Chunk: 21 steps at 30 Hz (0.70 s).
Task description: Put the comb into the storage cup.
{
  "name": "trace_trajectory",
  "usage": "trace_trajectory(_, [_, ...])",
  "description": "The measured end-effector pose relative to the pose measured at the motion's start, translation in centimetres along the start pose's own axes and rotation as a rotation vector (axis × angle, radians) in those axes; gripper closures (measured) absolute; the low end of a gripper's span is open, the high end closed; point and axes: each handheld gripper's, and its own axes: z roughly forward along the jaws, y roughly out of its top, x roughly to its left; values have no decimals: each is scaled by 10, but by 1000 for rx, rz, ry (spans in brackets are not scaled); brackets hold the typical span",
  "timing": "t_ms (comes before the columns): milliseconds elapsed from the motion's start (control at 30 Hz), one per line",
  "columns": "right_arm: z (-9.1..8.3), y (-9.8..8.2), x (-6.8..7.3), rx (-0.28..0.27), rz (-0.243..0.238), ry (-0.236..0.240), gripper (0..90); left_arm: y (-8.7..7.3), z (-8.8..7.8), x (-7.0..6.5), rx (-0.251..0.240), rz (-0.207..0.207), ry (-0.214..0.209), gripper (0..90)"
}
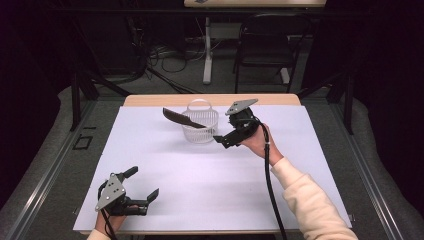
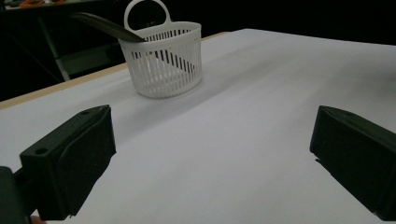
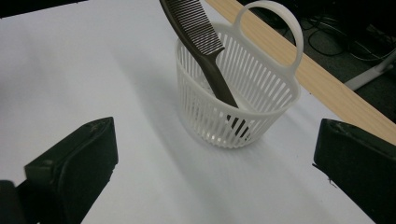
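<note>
Comb [image 3: 201, 42] is seen standing tilted in the basket [image 3: 243, 107], just ahead of the right tongs [image 1: 223, 139], jaws apart, empty. Left tongs [image 1: 146, 186] are held apart, well off near the surface [image 1: 210, 175] edge. Placement is judged done; next, withdrawal without nudging the basket is called for.

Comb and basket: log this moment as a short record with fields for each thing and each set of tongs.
basket: white slotted basket with a loop handle, upright on the white table cover, near the far edge
comb: dark comb standing slanted in the basket, handle end down inside, toothed end sticking out over the rim
right tongs: right tongs open, beside the basket, holding nothing
left tongs: left tongs open, at the near edge, apart from the basket, holding nothing
</note>
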Motion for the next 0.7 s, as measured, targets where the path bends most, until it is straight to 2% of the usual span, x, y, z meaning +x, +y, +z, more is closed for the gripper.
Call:
trace_trajectory(467, [-22,-28,3,13,23,1,0,0,0,0,1,2,-2,2])
trace_trajectory(700, [-34,-40,3,12,33,-15,0,0,0,0,2,1,-1,1])
